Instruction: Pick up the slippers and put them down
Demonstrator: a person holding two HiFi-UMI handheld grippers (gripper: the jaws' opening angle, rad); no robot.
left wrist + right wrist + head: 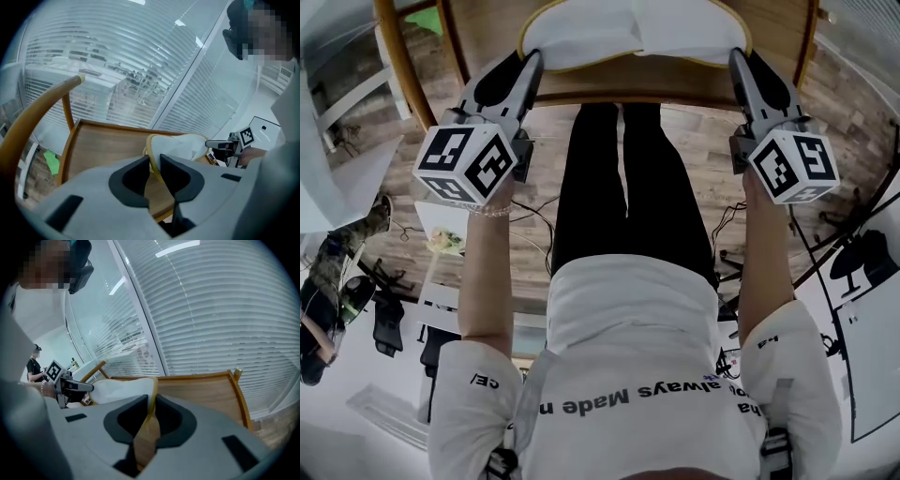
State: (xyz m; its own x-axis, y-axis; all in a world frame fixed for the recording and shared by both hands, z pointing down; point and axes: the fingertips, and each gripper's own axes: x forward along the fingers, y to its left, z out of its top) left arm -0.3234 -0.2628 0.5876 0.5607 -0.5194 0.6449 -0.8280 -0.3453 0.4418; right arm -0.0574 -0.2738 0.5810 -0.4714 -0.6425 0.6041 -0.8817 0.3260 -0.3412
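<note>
Both forearms reach forward in parallel, grippers angled downward over the wooden chair (675, 86). The left gripper (531, 62) is nearly closed, pinching the left rim of the white slippers (628, 33). The right gripper (738, 58) likewise clamps their right rim. The white slippers lie over the seat.

The two slippers (633, 33) are hanging out side by side over the wooden chair seat (675, 86). Both are looking white and soft, with a tan-yellow rim going round the sole. The left tool (154, 159) is pinching the left slipper (180, 145) by its rim, and the right tool (151, 399) is pinching the right slipper (119, 390) the same way.
</note>
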